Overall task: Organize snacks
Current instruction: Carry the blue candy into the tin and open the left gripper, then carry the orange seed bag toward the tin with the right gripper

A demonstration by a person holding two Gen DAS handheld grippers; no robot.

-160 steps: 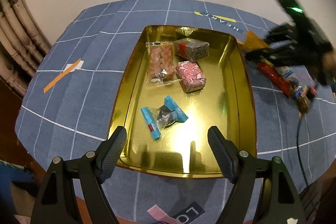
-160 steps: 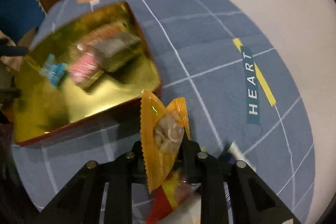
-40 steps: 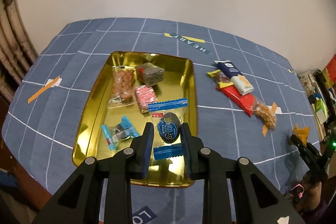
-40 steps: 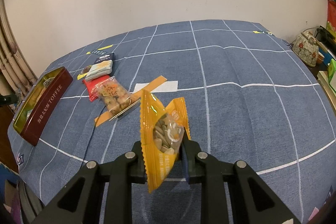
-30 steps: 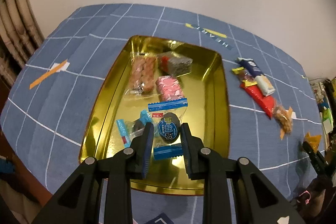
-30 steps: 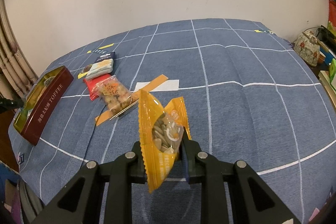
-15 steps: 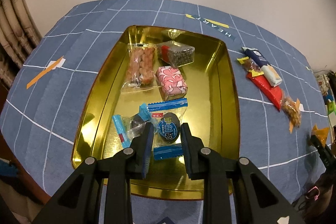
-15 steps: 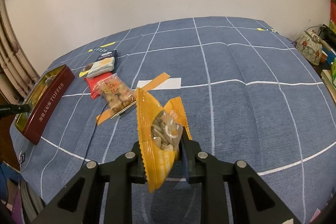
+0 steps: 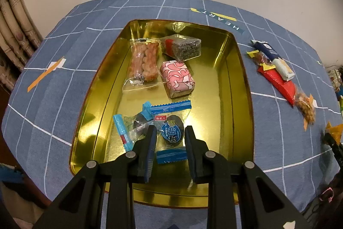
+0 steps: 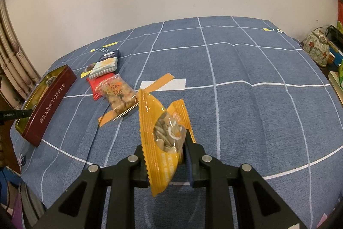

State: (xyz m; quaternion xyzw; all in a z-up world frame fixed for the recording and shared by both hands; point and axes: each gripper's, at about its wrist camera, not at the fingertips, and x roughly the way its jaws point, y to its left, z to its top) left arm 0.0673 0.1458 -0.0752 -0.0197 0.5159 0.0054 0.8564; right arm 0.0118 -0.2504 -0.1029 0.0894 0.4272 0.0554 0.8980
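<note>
My left gripper (image 9: pixel 169 134) is shut on a blue-ended candy packet (image 9: pixel 171 132), held low over the near half of the gold tin (image 9: pixel 240 83). In the tin lie a clear bag of pink sticks (image 9: pixel 144 61), a dark wrapped block (image 9: pixel 183 47), a pink patterned block (image 9: pixel 177 78) and a small blue-ended sweet (image 9: pixel 130 126). My right gripper (image 10: pixel 165 147) is shut on an orange packet of seeds (image 10: pixel 165 132), raised above the blue checked cloth (image 10: pixel 246 104). The tin (image 10: pixel 49 104) shows at the far left there, its red side reading TOFFEE.
Loose snacks lie on the cloth right of the tin: a navy and white packet (image 10: pixel 106 63), a red packet (image 10: pixel 96 84) and a clear bag of fried pieces (image 10: pixel 118 94). Orange tape strips (image 10: pixel 157 83) mark the cloth. A floral teapot (image 10: pixel 317 48) stands off the table's right edge.
My left gripper has come closer to the tin with the blue candy packet still in it; the tin now fills more of the view. The right gripper has kept still with the orange packet.
</note>
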